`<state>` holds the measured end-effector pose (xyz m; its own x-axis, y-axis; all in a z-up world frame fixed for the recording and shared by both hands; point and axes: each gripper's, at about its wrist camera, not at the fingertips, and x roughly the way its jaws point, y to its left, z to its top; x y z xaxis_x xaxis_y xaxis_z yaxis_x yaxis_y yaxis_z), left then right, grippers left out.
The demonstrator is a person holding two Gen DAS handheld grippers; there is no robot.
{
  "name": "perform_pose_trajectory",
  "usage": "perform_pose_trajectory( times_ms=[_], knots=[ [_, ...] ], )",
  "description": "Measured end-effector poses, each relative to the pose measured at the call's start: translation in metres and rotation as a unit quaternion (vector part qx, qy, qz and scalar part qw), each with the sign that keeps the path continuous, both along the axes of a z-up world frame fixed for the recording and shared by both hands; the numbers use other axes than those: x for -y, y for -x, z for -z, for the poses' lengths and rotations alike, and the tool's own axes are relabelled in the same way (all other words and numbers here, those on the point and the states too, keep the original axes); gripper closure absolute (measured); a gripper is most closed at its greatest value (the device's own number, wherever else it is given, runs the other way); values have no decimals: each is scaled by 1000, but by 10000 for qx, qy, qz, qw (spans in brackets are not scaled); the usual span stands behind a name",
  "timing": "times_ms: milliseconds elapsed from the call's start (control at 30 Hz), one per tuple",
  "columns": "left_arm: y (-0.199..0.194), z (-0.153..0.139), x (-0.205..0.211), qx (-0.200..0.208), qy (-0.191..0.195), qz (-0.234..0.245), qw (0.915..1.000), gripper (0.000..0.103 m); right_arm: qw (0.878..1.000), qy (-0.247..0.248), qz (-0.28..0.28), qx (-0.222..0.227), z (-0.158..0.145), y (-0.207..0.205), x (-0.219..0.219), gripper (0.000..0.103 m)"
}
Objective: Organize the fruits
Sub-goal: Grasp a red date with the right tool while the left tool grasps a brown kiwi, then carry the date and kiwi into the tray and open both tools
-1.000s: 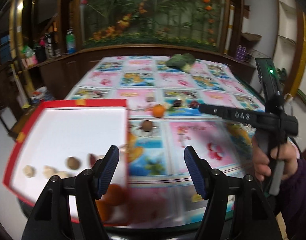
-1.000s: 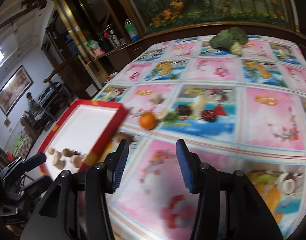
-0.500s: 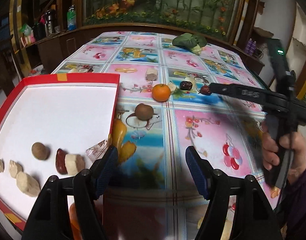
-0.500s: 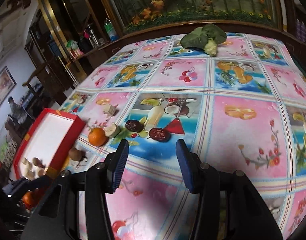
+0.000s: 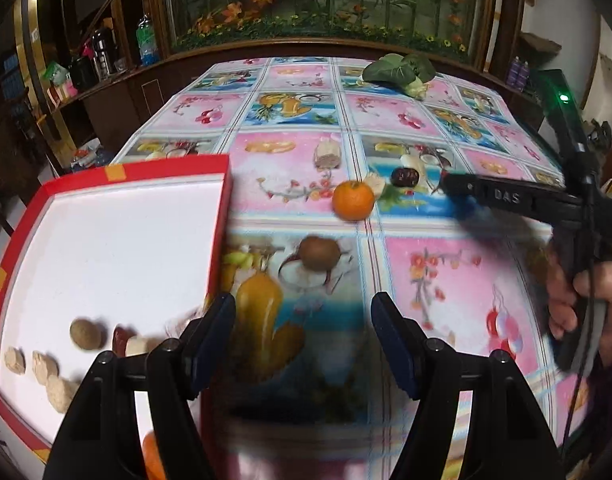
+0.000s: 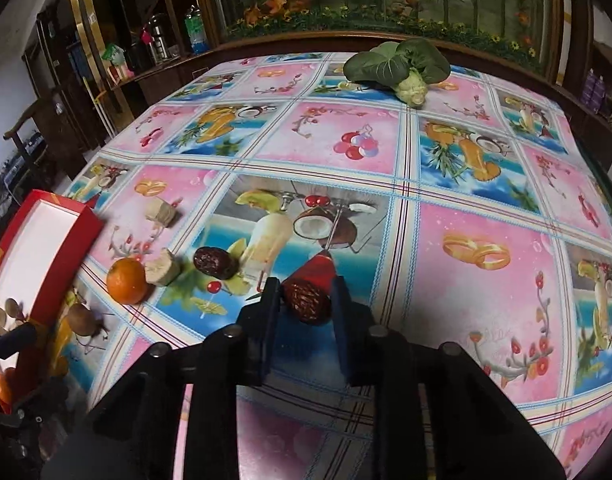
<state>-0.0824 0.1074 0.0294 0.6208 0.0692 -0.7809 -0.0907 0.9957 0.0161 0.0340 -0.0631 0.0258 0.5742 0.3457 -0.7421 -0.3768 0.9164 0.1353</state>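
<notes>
My right gripper [image 6: 306, 298] has its fingers on both sides of a dark red date [image 6: 306, 302] on the fruit-print tablecloth; the gap has narrowed around it. A second date [image 6: 214, 263], a pale chunk [image 6: 162, 269], an orange [image 6: 126, 281] and a kiwi [image 6: 81, 319] lie to its left. My left gripper [image 5: 304, 320] is open and empty above the cloth, beside the red tray [image 5: 218, 216]. The tray holds a kiwi [image 5: 86, 334], a date and several pale chunks. The orange [image 5: 353, 200] and kiwi [image 5: 319, 254] lie ahead of it.
A leafy green vegetable [image 6: 397, 66] lies at the far end of the table. Another pale chunk [image 6: 161, 212] sits near the tray's far corner. An orange [image 5: 154, 456] shows under my left gripper. Wooden cabinets with bottles stand at the left.
My right gripper moved forward and down to the date and its fingers closed in around it. My left gripper drifted slightly; the tray and fruits stayed put.
</notes>
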Motion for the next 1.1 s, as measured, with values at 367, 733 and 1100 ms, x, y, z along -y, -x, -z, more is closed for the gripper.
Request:
perform_pose_trajectory(
  times_ms=[367, 733, 1100],
  knots=[
    [-41, 20, 7, -213, -18, -350, 9992, 35, 9976, -556, 113, -400, 0, -6, 16, 76],
    [-45, 19, 12, -20, 167, -144, 9998, 79, 9960, -859, 169, -198, -14, 1, 24, 76],
    [-3, -15, 16, 557, 154, -211, 9981, 79, 9930, -1138, -148, 293, -31, 21, 21, 76]
  ],
)
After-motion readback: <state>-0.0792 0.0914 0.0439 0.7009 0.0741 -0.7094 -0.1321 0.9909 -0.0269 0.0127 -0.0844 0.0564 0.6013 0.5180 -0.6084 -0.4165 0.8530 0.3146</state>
